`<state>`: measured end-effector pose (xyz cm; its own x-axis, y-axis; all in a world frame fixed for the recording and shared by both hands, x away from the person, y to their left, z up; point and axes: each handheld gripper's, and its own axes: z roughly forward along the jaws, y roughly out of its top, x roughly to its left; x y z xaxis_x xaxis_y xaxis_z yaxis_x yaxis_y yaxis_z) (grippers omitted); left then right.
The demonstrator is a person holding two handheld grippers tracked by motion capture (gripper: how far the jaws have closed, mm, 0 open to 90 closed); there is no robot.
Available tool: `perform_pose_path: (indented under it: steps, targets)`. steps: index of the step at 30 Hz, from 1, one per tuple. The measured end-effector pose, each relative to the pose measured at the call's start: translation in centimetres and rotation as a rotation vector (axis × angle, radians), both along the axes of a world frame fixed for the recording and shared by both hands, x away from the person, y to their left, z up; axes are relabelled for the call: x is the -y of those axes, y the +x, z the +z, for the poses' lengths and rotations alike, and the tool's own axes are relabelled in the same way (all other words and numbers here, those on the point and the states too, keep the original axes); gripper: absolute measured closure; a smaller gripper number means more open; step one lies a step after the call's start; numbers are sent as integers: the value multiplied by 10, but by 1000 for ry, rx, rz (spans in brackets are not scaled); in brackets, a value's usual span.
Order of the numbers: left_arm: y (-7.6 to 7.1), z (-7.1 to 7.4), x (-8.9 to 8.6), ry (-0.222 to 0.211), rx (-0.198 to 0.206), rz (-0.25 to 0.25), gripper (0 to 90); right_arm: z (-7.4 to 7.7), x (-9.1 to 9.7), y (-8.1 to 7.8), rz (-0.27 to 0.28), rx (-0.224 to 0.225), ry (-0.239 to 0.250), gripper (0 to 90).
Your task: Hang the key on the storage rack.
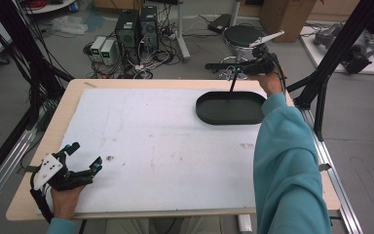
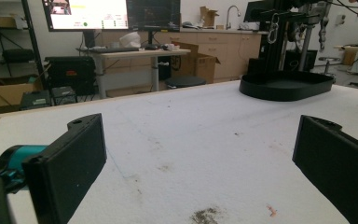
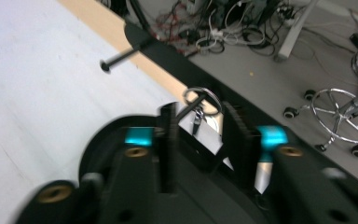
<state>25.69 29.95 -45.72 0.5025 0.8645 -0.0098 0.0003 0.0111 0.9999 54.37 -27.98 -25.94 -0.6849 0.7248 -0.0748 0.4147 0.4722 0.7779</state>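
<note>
in the high view the right gripper (image 1: 238,68) hangs above the far rim of a black oval tray (image 1: 231,108), at about 1 o'clock on the table (image 1: 34,192). the tray sits on the white mat (image 1: 160,146) at the far right, and a thin black post (image 1: 233,84) rises from the tray up toward that gripper. a teal sleeve (image 1: 287,165) runs from the bottom edge at 5 o'clock up to the hand on the gripper.

in the right gripper view the right gripper (image 3: 199,135) looks down along its own jaws, which stand a little apart. a metal key ring (image 3: 201,101) with a small silver piece hanging under it lies in the gap at about 12 o'clock from the jaws; the pads do not press on it. the picture is blurred, so i cannot tell whether the ring hangs on a peg. another black peg (image 3: 121,58) sticks out at 11 o'clock.

the left gripper (image 1: 80,163) rests low on the mat at 8 o'clock of the table, well apart from the tray. in the left gripper view the left gripper (image 2: 200,163) has its jaws spread wide with bare mat between them, and the tray (image 2: 286,86) shows at 1 o'clock with a black stand (image 2: 279,37) rising from it.
</note>
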Motion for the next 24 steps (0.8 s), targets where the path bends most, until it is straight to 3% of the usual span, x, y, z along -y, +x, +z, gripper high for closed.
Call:
perform_pose_path:
  steps: [5, 6, 10, 11, 17, 20, 24]
  targets:
    - [0, 0, 0, -3, 2, -1, 31, 7, -7, -15, -41, 41, 119, 64]
    - [0, 0, 0, -2, -1, -1, 31, 8, -9, -19, -41, 49, 139, 7]
    - [0, 0, 0, -5, -3, 0, 31, 11, -15, -47, 0, 94, 256, 6]
    - [0, 0, 0, -4, -3, 0, 31, 11, -16, -56, 6, 82, 247, 6]
    - [-1, 0, 0, 0, 4, -1, 31, 3, -5, -95, 28, 138, 293, 6]
    - [0, 0, -1, -8, 1, 1, 31, -10, 2, -122, 28, 205, 306, 6]
    - [0, 0, -1, -6, 4, 2, 31, -46, 12, -170, 34, 298, 344, 6]
